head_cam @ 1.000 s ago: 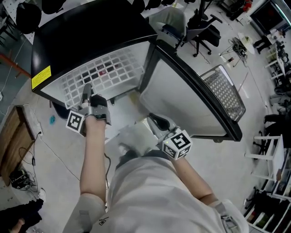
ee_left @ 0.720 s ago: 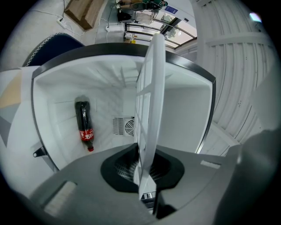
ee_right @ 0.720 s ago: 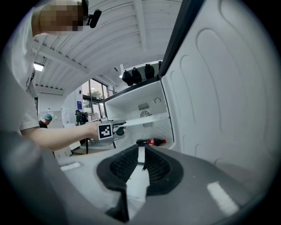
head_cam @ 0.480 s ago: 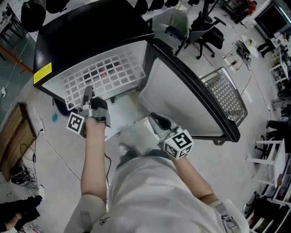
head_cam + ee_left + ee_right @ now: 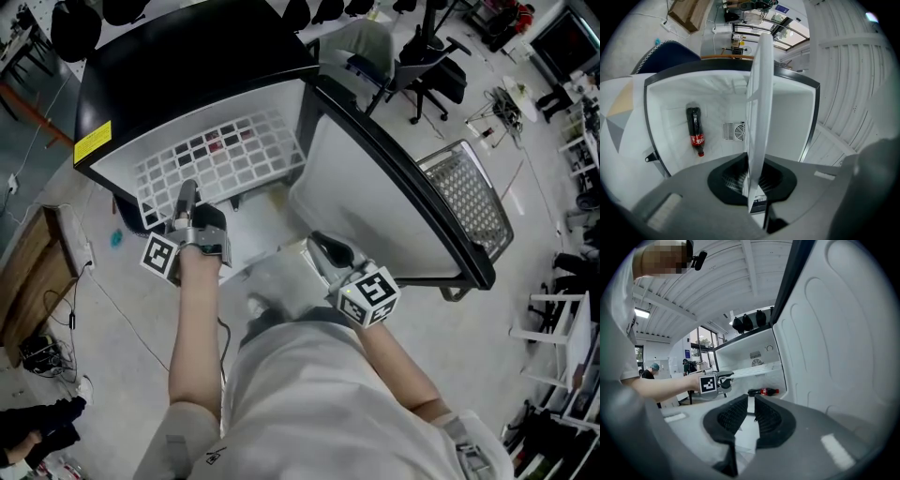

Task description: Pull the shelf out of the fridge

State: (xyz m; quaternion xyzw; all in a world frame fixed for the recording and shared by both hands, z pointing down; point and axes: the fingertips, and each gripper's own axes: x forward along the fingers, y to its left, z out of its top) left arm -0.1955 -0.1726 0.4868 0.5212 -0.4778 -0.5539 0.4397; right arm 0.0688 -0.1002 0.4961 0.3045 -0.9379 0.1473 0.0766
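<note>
Left gripper [image 5: 186, 195] clamped on front edge of shelf [image 5: 225, 155]. Shelf part-way out of fridge [image 5: 187, 56], running to 12 o'clock from the grip. Pull likely toward 6. Right gripper [image 5: 325, 247] at 4 o'clock, farther off, jaws slightly apart, empty.

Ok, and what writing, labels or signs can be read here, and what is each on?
Nothing is sharp enough to quote.
Yellow sticker on the fridge top: print too small.
Red label on the cola bottle: white script, blurred.
Marker cubes on the left hand-held gripper and right hand-held gripper: black-and-white square patterns, no letters.
</note>
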